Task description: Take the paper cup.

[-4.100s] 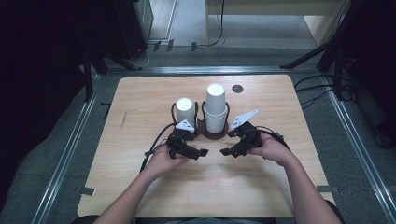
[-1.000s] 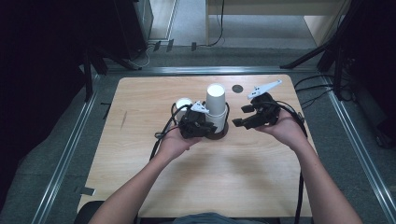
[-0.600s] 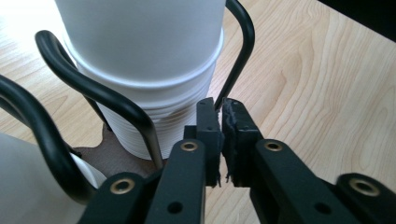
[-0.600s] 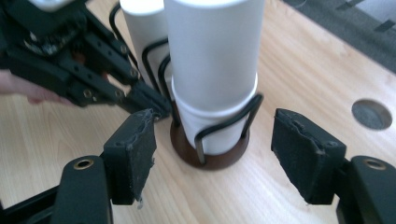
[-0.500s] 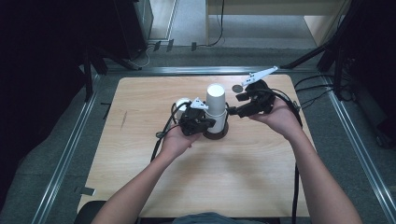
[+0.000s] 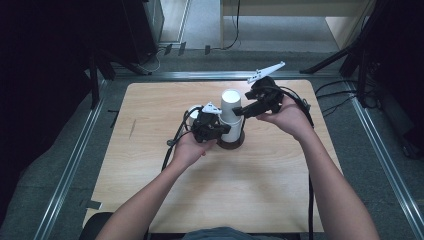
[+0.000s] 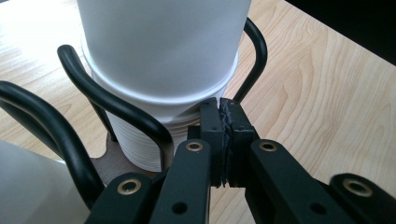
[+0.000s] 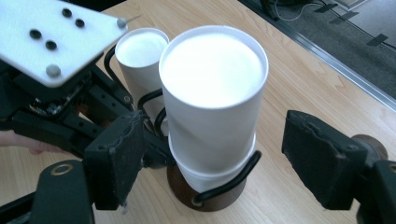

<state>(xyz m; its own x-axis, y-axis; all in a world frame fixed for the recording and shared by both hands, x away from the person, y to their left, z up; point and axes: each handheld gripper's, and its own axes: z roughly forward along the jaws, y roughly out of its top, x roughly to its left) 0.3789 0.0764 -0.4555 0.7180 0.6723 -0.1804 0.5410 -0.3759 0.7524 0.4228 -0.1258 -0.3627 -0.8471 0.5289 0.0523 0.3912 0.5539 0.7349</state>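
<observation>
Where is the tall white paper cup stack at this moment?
In the high view, the tall white paper cup stack stands in a black wire holder near the table's middle, between the left tool and right tool.

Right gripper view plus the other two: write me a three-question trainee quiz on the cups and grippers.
1. True or false: the left gripper is shut.
2. What keeps the stacked cups upright?
3. The right gripper is: A clamped on the stack; B open, a jaw on either side of the stack; C shut beside the stack.

Key:
1. True.
2. A black wire holder on a round brown base.
3. B; its jaws have just been opening, the stack between them untouched.
</observation>
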